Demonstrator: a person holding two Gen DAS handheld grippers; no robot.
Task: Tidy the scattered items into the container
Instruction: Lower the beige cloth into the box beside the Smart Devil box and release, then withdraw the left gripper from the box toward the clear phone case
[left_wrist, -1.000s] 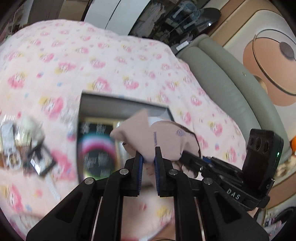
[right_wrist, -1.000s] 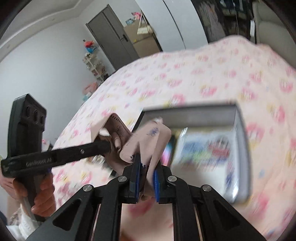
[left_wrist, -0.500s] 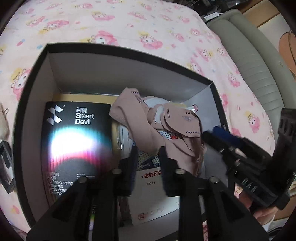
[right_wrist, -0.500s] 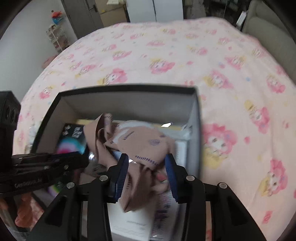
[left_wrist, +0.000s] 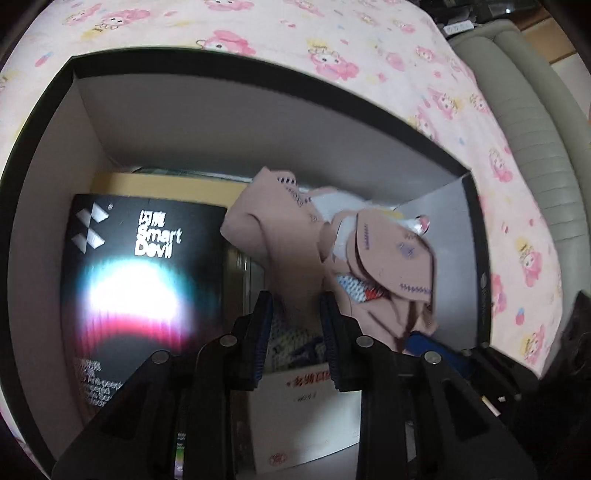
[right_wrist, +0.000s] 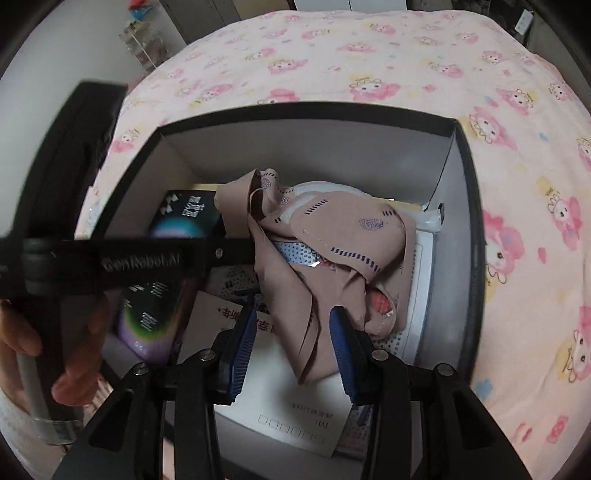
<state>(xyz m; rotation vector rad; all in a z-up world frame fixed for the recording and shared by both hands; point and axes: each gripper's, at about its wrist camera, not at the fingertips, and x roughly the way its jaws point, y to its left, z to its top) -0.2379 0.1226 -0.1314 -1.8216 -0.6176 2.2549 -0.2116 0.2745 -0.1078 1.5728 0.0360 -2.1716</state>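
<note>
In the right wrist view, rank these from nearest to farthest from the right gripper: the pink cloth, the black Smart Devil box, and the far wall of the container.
From the right gripper:
1. pink cloth, directly ahead, its lower end hanging between the open fingers.
2. black Smart Devil box, farther back on the left, partly behind the left gripper.
3. far wall of the container, at the back.

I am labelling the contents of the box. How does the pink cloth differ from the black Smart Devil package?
The pink cloth is soft, crumpled and heaped; the Smart Devil package is a flat, stiff rectangle. The cloth is pale pink with small dark stitch-like marks; the package is glossy black with white lettering. The cloth lies on the right, the package on the left. Both are inside the black box.
</note>
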